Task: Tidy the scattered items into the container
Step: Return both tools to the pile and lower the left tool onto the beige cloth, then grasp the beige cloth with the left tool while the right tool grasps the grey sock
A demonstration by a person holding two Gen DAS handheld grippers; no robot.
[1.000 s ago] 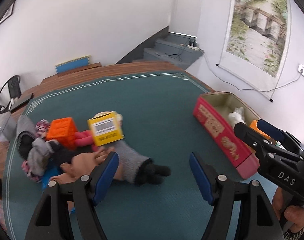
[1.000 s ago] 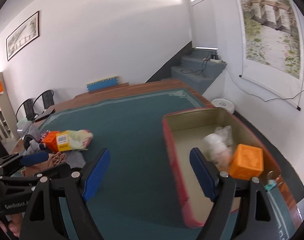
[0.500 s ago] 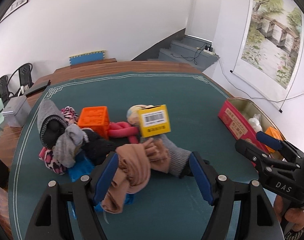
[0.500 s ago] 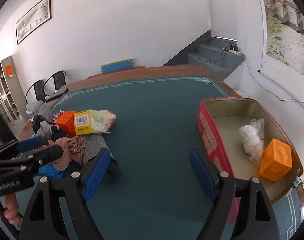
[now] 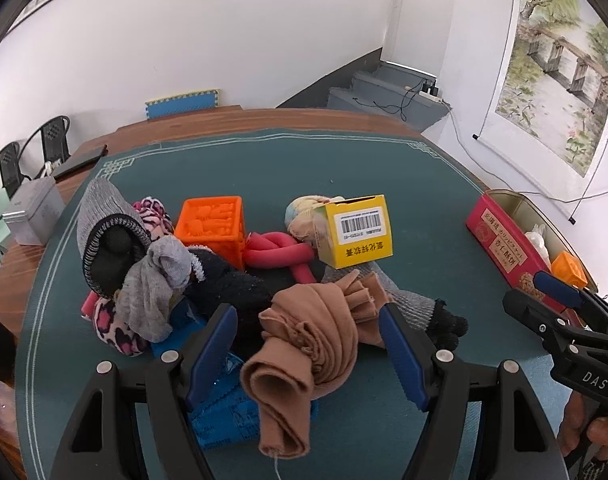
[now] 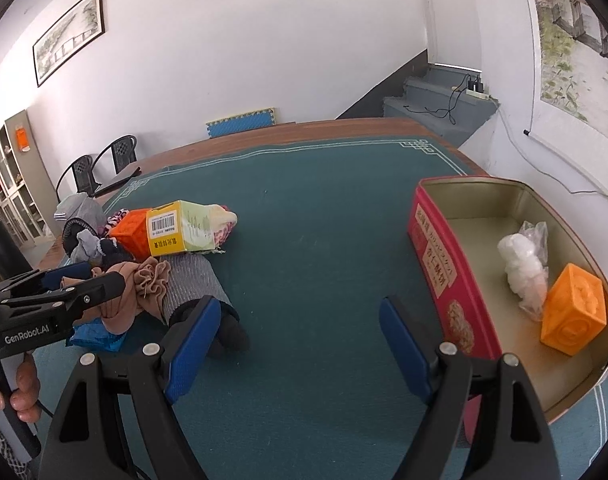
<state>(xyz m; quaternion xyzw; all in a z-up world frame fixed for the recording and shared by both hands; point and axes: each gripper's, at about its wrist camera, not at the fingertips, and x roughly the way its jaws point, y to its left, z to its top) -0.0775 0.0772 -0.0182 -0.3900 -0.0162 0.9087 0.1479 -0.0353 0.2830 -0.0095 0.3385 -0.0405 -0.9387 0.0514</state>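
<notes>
The left claw [image 5: 310, 354] is wide open over a heap of socks, with a rolled tan sock [image 5: 304, 354] between its blue fingers, but they do not squeeze it. The right claw [image 6: 297, 344] is open too, with nothing in it, above the green table [image 6: 304, 220]. The red tin box [image 6: 444, 264] sits well apart from the heap, with an orange block [image 6: 572, 308] and a white bag [image 6: 524, 268] inside.

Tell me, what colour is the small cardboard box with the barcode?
Yellow; the small cardboard box shows best in the left wrist view.
</notes>
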